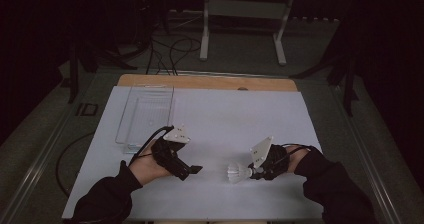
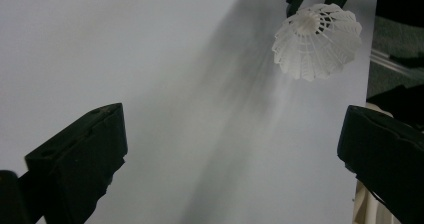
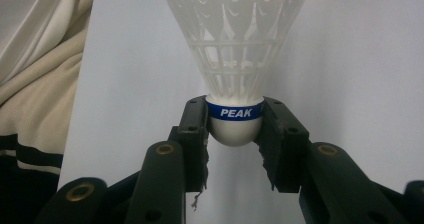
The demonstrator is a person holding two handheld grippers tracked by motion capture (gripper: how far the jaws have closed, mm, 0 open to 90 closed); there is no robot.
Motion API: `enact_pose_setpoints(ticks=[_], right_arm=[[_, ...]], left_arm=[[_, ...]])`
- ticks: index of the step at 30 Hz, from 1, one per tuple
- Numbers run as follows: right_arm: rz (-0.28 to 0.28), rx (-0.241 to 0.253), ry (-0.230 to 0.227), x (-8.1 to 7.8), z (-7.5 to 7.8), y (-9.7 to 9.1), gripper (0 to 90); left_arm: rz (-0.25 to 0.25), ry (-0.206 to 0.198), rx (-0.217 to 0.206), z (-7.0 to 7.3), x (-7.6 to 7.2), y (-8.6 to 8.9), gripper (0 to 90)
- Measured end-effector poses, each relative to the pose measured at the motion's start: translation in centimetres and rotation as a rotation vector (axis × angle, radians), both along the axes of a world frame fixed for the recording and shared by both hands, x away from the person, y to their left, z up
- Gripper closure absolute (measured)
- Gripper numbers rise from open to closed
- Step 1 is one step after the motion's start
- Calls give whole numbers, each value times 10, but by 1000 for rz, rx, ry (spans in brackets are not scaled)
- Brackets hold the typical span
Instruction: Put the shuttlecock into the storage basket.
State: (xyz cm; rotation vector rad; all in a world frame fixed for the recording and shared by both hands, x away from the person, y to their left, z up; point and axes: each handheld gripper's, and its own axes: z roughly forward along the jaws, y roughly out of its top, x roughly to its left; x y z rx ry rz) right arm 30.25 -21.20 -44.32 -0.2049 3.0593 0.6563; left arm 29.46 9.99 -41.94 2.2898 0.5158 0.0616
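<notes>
The shuttlecock (image 3: 235, 59) is being held by the right gripper (image 3: 235, 129), jaws clenched on its rounded white cork just under the blue band, so the mesh skirt is being left free and uncrushed, sticking out fwd beyond the jaw tips. In the high view the shuttlecock (image 1: 238, 173) is being kept just off the white table sheet (image 1: 225, 119), skirt aimed toward the left gripper (image 1: 196, 170), prob. so it can be handed across or shown to the other side. Grip at the cork is being used because that is the solid part; the skirt would likely deform.

The left gripper is being held w/ jaws wide apart and nothing between them; in its own view the shuttlecock (image 2: 317, 41) is being seen ahead and off toward the right jaw, well apart from both pads, skirt end facing it. Judged: a handover is being lined up, w/ the open jaws being aimed at the skirt side; approach would need centring first, since the shuttlecock is off the midline.

A clear plastic tray (image 1: 146, 116) is being left beyond the left gripper, near it but apart, poss. as the drop-off spot.
</notes>
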Motion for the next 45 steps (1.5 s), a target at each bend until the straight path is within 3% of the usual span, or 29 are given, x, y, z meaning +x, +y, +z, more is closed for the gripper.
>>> enact_pose_setpoints(ticks=[9,23,27,33,45], right_arm=[[26,-4,2,0,1,7,657],[54,-13,11,-4,1,15,657],[66,-18,12,-6,0,16,658],[76,-8,14,-7,0,18,658],[92,2,2,-10,-1,24,657]], left_arm=[[-66,19,27,-3,3,-18,49],[-168,108,83,-15,6,-44,156],[-179,122,110,-16,6,-52,171],[-188,167,149,-18,9,-60,267],[-206,214,186,-23,11,-76,399]])
